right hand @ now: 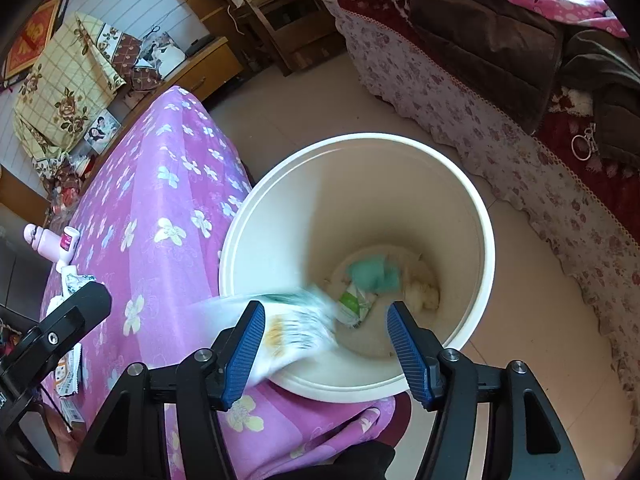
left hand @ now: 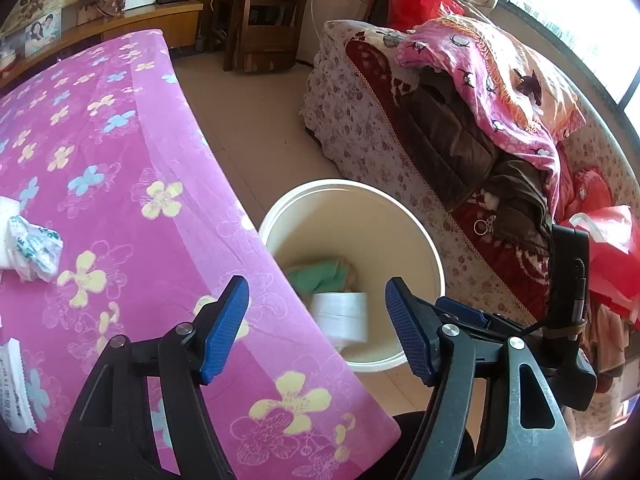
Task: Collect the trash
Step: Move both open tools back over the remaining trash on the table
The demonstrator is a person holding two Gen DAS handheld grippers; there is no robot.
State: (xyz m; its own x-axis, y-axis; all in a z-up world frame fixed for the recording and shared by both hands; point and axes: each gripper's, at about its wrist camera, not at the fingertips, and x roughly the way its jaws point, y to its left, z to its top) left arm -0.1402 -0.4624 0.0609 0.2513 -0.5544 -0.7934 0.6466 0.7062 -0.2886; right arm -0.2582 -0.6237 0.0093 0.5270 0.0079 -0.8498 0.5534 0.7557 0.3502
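Note:
A white bucket [right hand: 360, 138] stands on the floor against the pink flowered table [left hand: 120, 160]. My right gripper [right hand: 326, 312] hangs open over its rim. A blurred white and green wrapper [right hand: 296, 328] lies loose beside the left finger, over the bucket's edge. At the bottom lie a green wad [right hand: 374, 274], a green and white packet [right hand: 354, 304] and a white tissue [right hand: 424, 292]. My left gripper [left hand: 316, 292] is open and empty above the table's edge and the bucket [left hand: 352, 188], where a blurred white piece [left hand: 340, 316] shows. A crumpled wrapper [left hand: 30, 248] and a flat packet [left hand: 14, 384] rest on the table.
A sofa [left hand: 360, 128] heaped with blankets and clothes runs along the right, with red plastic bags [left hand: 612, 256] at its near end. A wooden chair [left hand: 264, 20] stands at the back. A pink bottle [right hand: 60, 244] and more wrappers [right hand: 72, 360] lie on the table's left side.

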